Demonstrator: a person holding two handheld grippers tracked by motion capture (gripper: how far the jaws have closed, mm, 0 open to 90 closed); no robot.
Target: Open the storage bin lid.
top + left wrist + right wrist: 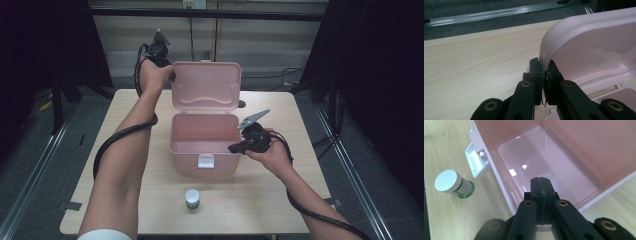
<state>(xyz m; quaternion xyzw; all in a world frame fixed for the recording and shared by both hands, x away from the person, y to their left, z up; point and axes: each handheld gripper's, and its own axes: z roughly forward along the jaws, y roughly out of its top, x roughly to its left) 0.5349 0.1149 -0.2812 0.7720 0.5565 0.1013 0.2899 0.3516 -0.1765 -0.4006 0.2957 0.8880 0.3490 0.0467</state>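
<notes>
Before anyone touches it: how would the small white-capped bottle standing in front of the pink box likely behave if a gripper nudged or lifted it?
The bottle stands upright and looks squat, so a low nudge would probably slide it on the smooth table. Pushed near the cap, it might tip, and its round body would then likely roll. It looks small, so probably light, though its contents cannot be seen.

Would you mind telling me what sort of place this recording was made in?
Probably a lab or a recording booth, not a home. A plain wooden table stands on grey carpet between dark curtains, metal rails run along the floor, and cables hang down the back wall.
</notes>
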